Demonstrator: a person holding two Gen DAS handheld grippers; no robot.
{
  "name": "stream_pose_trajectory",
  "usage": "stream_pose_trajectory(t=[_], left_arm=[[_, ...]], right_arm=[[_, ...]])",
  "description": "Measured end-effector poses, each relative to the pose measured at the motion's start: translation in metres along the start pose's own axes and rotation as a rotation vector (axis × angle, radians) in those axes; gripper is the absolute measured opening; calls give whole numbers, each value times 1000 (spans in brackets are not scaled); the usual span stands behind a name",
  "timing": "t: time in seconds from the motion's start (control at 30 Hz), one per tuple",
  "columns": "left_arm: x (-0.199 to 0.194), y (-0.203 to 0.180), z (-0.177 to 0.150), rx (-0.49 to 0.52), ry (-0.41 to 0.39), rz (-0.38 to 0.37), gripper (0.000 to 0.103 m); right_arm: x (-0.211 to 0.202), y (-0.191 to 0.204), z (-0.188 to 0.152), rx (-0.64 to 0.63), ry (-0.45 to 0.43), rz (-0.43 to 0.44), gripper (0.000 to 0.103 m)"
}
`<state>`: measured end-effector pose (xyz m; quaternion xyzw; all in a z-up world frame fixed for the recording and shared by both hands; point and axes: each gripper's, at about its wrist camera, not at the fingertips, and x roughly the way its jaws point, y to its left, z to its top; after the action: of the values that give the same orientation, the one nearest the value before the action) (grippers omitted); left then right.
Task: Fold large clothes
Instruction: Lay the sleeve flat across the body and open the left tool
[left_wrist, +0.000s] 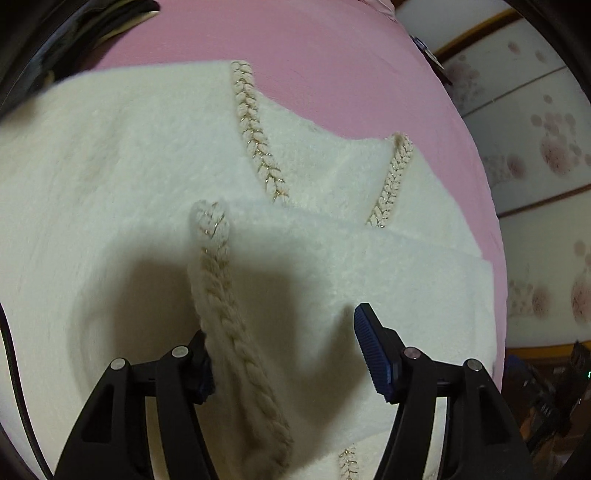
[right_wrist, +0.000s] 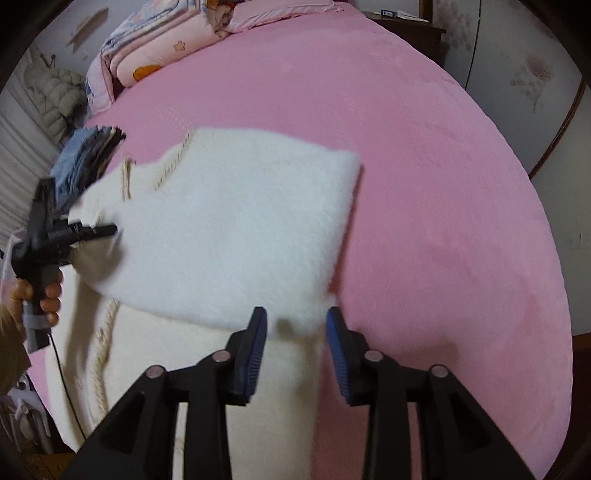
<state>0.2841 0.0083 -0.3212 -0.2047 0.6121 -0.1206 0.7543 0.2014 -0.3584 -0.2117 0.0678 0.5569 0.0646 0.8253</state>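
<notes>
While the fluffy cream sweater with braided trim (right_wrist: 236, 229) lies folded on the pink bed cover (right_wrist: 443, 184), the left gripper (left_wrist: 291, 354) stands spread around its braid (contact unclear), and the right gripper (right_wrist: 295, 347) gapes, seemingly gripping nothing, beside folded blue clothes (right_wrist: 79, 162).

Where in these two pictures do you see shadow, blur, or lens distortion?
Left wrist view: a dark shadow falls on the white garment just ahead of the left gripper; the braided trim nearby looks soft. Right wrist view: the folded-over flap and the left gripper are motion-blurred; the pink bed bulges round from the fisheye.
</notes>
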Motion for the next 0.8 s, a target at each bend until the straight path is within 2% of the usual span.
stream_pose_trajectory(t=[0.1, 0.23, 0.3, 0.37, 0.4, 0.43, 0.47, 0.53, 0.63, 0.7, 0.77, 0.8], left_arm=[[-2, 2, 10, 19, 22, -41, 63], [-7, 0, 18, 74, 48, -105, 63], [-6, -1, 21, 99, 63, -102, 63], [-1, -3, 24, 123, 69, -63, 62], [4, -7, 23, 133, 62, -38, 58], [7, -7, 26, 143, 55, -8, 44], [10, -9, 28, 159, 51, 41, 25], [15, -14, 32, 181, 40, 89, 13], [11, -25, 33, 200, -1, 134, 9], [2, -35, 33, 219, -51, 171, 9], [-15, -46, 29, 220, -132, 188, 9], [-26, -52, 26, 216, -190, 182, 9]], right_arm=[[4, -8, 20, 51, -13, 8, 52], [20, -16, 50, 121, -29, -3, 52], [35, -19, 63, 108, -24, -47, 52], [56, -19, 77, 82, -13, -81, 52], [60, -21, 80, 74, -7, -88, 52], [68, -22, 87, 64, 1, -99, 52], [77, -22, 94, 57, 6, -112, 52], [88, -23, 103, 57, 14, -118, 52], [104, -27, 112, 89, 44, -93, 51], [107, -25, 111, 83, 46, -99, 33], [99, -16, 110, 18, 10, -122, 15], [92, -10, 109, -5, -24, -126, 14]])
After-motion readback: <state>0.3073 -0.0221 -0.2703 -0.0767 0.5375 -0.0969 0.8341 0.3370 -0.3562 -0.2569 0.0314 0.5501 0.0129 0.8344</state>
